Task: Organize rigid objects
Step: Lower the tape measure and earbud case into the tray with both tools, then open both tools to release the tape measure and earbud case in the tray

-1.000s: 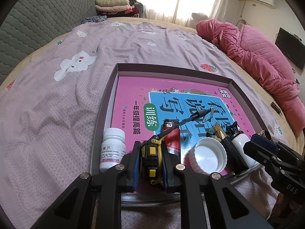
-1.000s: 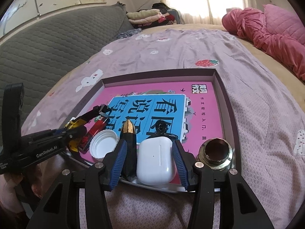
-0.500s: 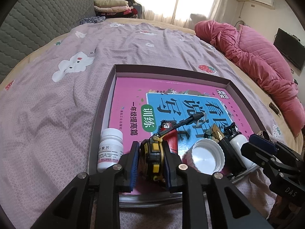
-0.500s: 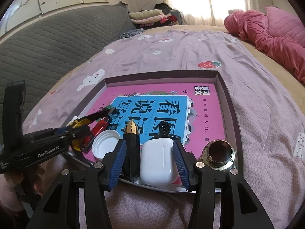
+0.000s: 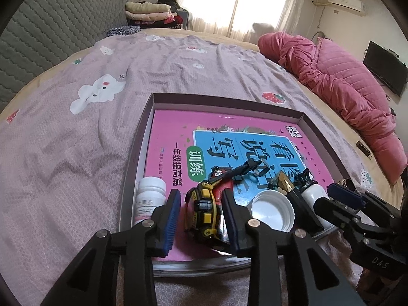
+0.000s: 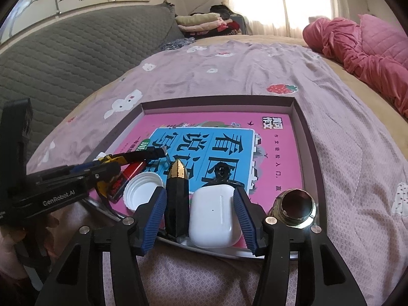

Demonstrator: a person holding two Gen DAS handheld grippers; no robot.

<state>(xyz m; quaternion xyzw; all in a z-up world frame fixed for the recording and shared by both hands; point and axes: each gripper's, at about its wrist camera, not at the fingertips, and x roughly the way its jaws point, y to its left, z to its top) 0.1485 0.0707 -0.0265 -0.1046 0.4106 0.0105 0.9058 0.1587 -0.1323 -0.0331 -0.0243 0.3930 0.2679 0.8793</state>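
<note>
On a bed [image 5: 76, 132] spread with a lilac cartoon-print cover, a shallow dark-rimmed box [image 5: 227, 100] held a pink and blue workbook [image 5: 178, 137] and a row of small hard items along its near edge. The left claw [image 5: 201, 213] stood over a yellow and black tape measure [image 5: 204, 210] that rested on edge in the box; its jaws had just been opening, and the blue pads flanked the tape measure with a gap on each side, gripping nothing. Just to the left of that claw stood a white pill bottle [image 5: 150, 193] in the box's near corner. To the right lay an upturned white cap [image 5: 272, 210] and, behind the tape measure, a red lighter [image 6: 132, 169] partly hidden by it. The right claw [image 6: 199, 213] straddled two things side by side (neither visibly pinched): a black, gold-tipped faceted bottle [image 6: 177, 196] lying on its side and a white earbud case [image 6: 213, 218]. Its jaws had also just been easing apart, and its pads stood off from both objects. A brass-coloured threaded fitting [image 6: 295, 207] sat in the box's near right corner, outside that claw. Farther off, a pink quilt [image 5: 344, 84] was heaped at the bed's right side, and folded clothes [image 6: 201, 21] lay stacked by the bright window.
</note>
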